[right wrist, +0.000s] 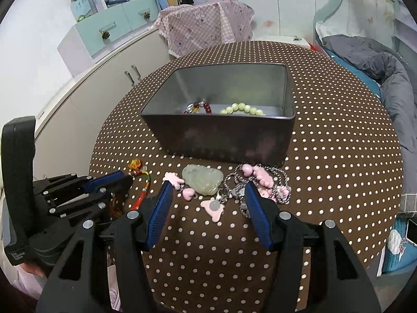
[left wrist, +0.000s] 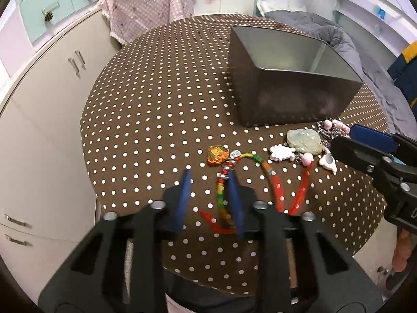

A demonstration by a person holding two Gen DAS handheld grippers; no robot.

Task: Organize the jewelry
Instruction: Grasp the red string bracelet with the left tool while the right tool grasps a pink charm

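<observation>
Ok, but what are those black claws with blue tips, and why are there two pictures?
Those are grabbers, like big tweezers. A person holds one in each hand, and each carries a small camera looking along its fingers. One picture comes from the left gripper, the other from the right gripper. On the spotted table stands a metal box with green beads and red beads inside. In front lie a rainbow cord, a pale green stone, pink charms and a silver chain. The left gripper has the cord between its fingers, with a gap showing. The right gripper is open, holding nothing.
</observation>
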